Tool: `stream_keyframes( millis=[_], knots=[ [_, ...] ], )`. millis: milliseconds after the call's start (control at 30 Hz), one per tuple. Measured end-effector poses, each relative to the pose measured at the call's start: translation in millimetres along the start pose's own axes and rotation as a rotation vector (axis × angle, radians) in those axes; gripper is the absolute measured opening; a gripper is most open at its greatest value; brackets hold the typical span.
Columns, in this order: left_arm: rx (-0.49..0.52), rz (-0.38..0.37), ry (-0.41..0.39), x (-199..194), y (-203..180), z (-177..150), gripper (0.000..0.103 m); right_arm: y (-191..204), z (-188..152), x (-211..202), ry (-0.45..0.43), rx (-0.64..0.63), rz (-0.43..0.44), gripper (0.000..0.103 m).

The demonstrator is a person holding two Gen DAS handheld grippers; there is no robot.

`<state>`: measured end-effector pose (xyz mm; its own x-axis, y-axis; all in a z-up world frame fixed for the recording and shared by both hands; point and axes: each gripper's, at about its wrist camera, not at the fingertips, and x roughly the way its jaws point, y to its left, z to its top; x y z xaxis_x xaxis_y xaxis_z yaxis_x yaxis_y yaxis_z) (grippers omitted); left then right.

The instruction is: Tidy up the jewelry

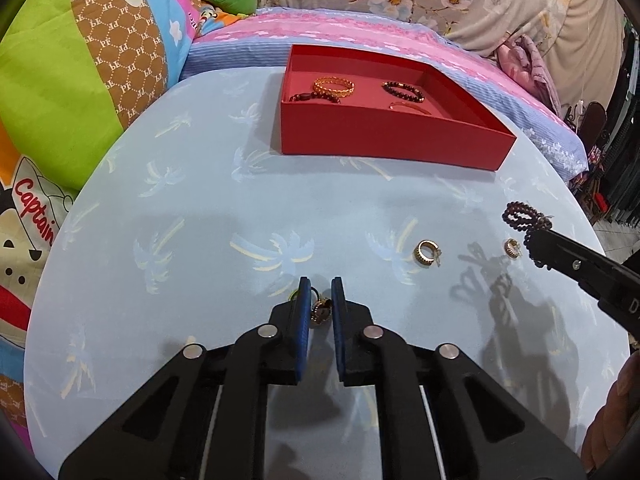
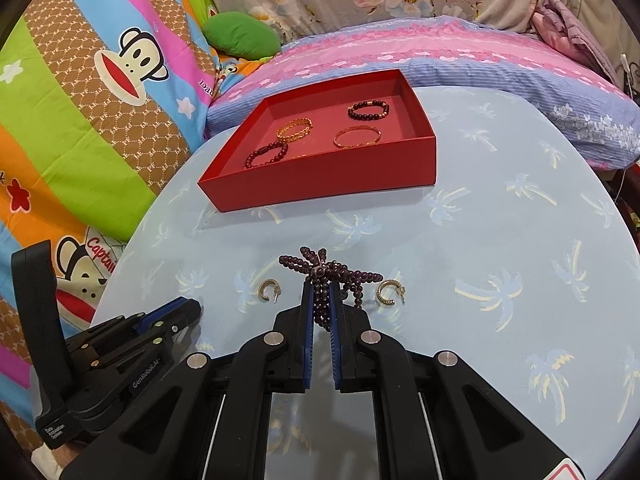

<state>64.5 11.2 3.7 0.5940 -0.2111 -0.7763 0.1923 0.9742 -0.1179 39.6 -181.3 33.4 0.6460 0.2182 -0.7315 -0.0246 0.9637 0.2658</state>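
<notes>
A round table [image 1: 200, 208] under a pale blue palm-print cloth filled both views, with cartoon-monkey bedding [image 2: 100, 92] and a pink-and-blue striped pillow [image 2: 460, 52] behind it. Toward its far side sat a shallow red box [image 2: 320, 178] holding four bracelets. The right wrist view looked down into it: a dark red beaded bracelet [image 2: 267, 153] at the near left, a gold chain bracelet [image 2: 295, 128] behind it, a thin gold bangle [image 2: 357, 137] and a dark beaded bracelet [image 2: 369, 109] to the right. In the left wrist view the box's front wall [image 1: 384, 136] cut off most of the bangle.

The right gripper [image 2: 321, 292] had its blue pads closed narrowly on a purple bead strand [image 2: 322, 276], whose loops bunched above the tips and hung between them. The left wrist view showed the strand lifted off the cloth, its shadow thrown below. Two gold hoop earrings [image 2: 269, 290] [image 2: 389, 292] lay on the cloth, one on either side of that gripper.

The left gripper [image 1: 321, 292] was low near the table's front, its pads narrowly apart around a small gold piece [image 1: 321, 310]; whether the pads touched it was unclear, and so was what it was. Something greenish beside it was mostly hidden. In the right wrist view that piece was not visible.
</notes>
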Motion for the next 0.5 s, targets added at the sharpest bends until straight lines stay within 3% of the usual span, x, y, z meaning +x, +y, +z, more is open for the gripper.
stream_keyframes(
  millis=[500],
  knots=[
    [-0.019, -0.029, 0.008, -16.4, 5.9, -13.5, 0.01, -1.2, -3.7, -1.6, 0.001, 0.004, 0.004, 0.007]
  ],
)
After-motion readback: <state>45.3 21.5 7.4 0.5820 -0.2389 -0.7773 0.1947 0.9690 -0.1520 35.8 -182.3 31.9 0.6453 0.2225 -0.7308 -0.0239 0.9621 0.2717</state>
